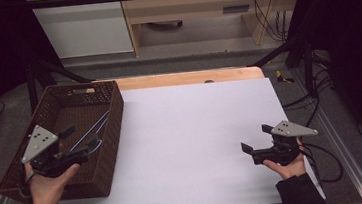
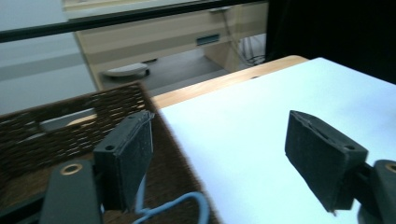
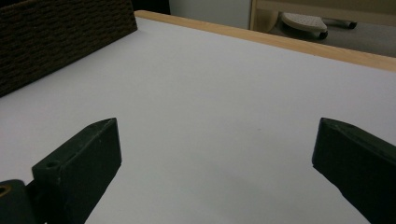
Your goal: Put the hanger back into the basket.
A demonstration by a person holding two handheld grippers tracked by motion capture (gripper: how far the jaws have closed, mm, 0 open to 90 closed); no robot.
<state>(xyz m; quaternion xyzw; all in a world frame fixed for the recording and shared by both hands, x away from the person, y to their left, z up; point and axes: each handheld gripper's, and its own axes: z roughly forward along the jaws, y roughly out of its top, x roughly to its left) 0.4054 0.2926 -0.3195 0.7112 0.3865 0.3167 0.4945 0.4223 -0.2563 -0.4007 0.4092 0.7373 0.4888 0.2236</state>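
Left gripper wide apart over basket, nearest blue hanger running diagonally below; right gripper wide, empty, well apart.

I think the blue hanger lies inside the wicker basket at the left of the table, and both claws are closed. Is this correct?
Not quite. The blue hanger does lie inside the wicker basket at the left of the table, but both claws are open: the left claw and the right claw each show their jaws wide apart in their own gripper views, holding nothing.
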